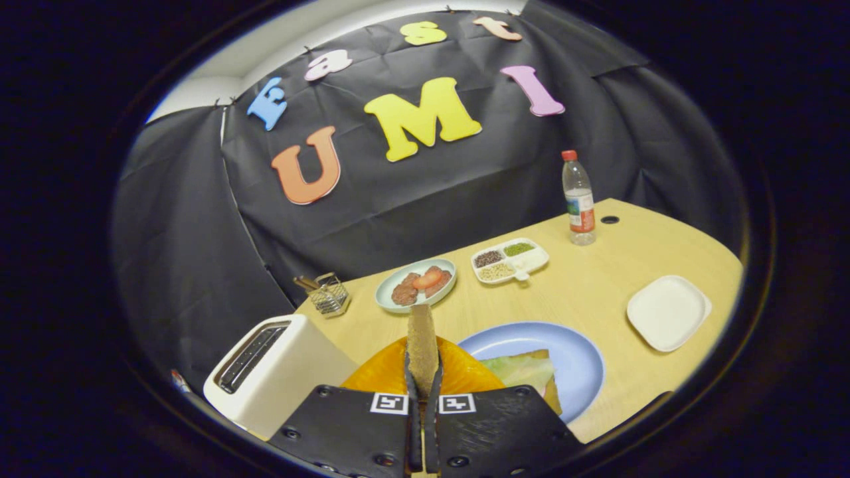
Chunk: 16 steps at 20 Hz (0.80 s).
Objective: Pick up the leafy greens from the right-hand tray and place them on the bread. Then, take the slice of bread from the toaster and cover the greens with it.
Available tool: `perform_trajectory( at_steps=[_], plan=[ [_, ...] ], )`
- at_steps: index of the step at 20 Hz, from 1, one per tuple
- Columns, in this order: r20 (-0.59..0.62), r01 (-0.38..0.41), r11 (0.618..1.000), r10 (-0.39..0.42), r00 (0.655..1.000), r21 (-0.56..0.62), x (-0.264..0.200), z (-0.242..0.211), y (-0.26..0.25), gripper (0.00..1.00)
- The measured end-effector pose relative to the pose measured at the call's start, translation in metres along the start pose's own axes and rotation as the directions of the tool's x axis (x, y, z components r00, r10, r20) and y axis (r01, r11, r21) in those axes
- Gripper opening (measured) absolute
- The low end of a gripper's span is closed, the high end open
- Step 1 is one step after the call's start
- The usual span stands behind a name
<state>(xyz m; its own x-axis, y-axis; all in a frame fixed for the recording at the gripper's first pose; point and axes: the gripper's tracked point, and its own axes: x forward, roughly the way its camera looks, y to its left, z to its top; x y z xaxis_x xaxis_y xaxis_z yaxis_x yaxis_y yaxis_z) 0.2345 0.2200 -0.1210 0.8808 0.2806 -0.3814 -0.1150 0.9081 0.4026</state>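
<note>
My gripper (422, 372) is shut on a slice of brown bread (422, 342), held edge-on and upright between both fingers, above the table. To the right of the fingers lies a blue plate (564, 348) with a bread slice (548, 385) topped by pale leafy greens (521, 368). The white toaster (275, 372) stands to the left of the fingers, its slots dark. An orange plate (458, 372) sits right behind the fingers, partly hidden by them. The white square tray (667, 312) lies far right with nothing on it.
Beyond the held bread sits a pale plate of meat and tomato slices (417, 284), a divided white dish of grains (510, 260), a small wire basket (327, 293) and a plastic bottle with a red cap (579, 199). The wooden table (597, 285) curves off at the right.
</note>
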Motion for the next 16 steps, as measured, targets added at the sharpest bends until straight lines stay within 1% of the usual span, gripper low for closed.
perform_trajectory(
  at_steps=[2,6,7,9,11,13,14,16],
  plan=[
    [-0.009,0.012,1.0,-0.012,1.0,0.007,0.001,-0.003,-0.013,0.02],
    [-0.043,0.028,0.999,-0.029,0.999,-0.016,0.005,-0.012,-0.034,0.04],
    [-0.056,0.03,0.999,-0.031,0.998,-0.017,0.004,-0.014,-0.039,0.09],
    [-0.071,0.044,0.999,-0.045,0.996,-0.012,0.007,-0.018,-0.051,0.09],
    [-0.085,0.051,0.999,-0.051,0.995,-0.002,0.008,-0.021,-0.06,0.14],
    [-0.097,0.051,0.999,-0.051,0.994,-0.002,0.006,-0.024,-0.069,0.23],
    [-0.105,0.057,0.998,-0.057,0.993,0.0,0.006,-0.024,-0.074,0.23],
    [-0.116,0.065,0.998,-0.063,0.991,0.011,0.006,-0.028,-0.084,0.32]
  ],
)
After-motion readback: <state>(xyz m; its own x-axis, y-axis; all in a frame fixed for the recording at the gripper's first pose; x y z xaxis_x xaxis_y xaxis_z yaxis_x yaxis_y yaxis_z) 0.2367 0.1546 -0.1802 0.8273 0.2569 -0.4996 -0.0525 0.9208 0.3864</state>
